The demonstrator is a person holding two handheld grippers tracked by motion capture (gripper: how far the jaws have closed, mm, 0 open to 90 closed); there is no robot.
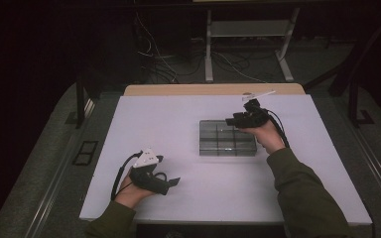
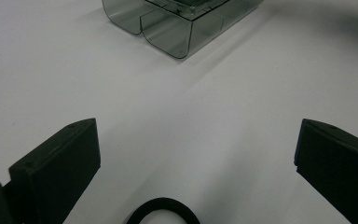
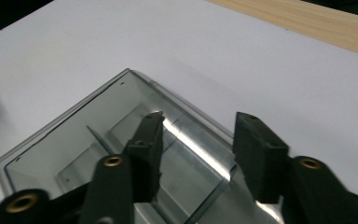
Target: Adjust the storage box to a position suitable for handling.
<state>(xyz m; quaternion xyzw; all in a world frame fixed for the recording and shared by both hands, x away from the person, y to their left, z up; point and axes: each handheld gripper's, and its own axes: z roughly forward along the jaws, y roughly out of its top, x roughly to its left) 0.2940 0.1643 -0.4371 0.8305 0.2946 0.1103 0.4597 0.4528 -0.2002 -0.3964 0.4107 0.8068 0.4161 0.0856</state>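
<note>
Two grippers: right gripper (image 3: pixel 198 154) fingers part-open over smoky box (image 1: pixel 227 138), gripping nothing; left gripper (image 2: pixel 191 163) fingers wide; no readable text

Smoky grey clear box (image 1: pixel 227 139) on a white table (image 1: pixel 178 124); black jaws.

overhead forward-down, two close views, shared box (image 1: pixel 227 139)

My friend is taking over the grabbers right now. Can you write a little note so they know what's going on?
Left gripper: open, holding nothing, resting low near the front of the white table.
Right gripper: part closed over the far right corner of the clear smoky plastic box with compartments, one jaw inside, one outside its wall; pads not yet pressing.
Done: right gripper is in place at the box.
Left: probably grip the wall, then move the box.
</note>
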